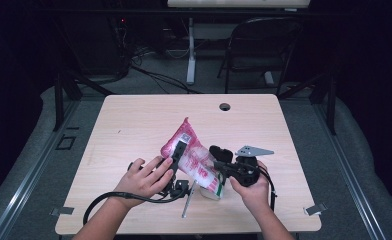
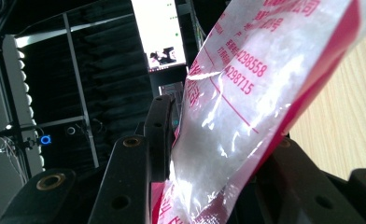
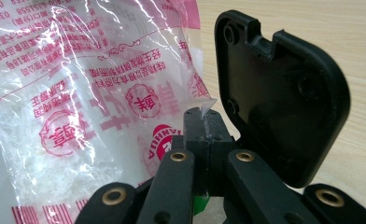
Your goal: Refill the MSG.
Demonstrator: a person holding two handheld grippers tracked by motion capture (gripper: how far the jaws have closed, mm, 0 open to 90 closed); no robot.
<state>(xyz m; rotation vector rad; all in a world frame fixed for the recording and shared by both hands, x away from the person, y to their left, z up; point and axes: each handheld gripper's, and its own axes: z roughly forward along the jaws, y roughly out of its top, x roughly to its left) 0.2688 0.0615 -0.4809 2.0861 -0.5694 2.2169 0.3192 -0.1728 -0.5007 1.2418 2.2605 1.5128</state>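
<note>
Left tool (image 2: 209, 186) and right tool (image 3: 204, 135) both clamp the bag (image 1: 191, 152).

Light wood table (image 1: 134, 125), hole (image 1: 225, 106) near top edge; bag (image 1: 191, 152) at centre; pen (image 1: 188, 200) lower centre.

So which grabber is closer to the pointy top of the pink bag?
Left. The left gripper clamps the bag just under its top; the right gripper pinches its lower edge, farther down.
</note>
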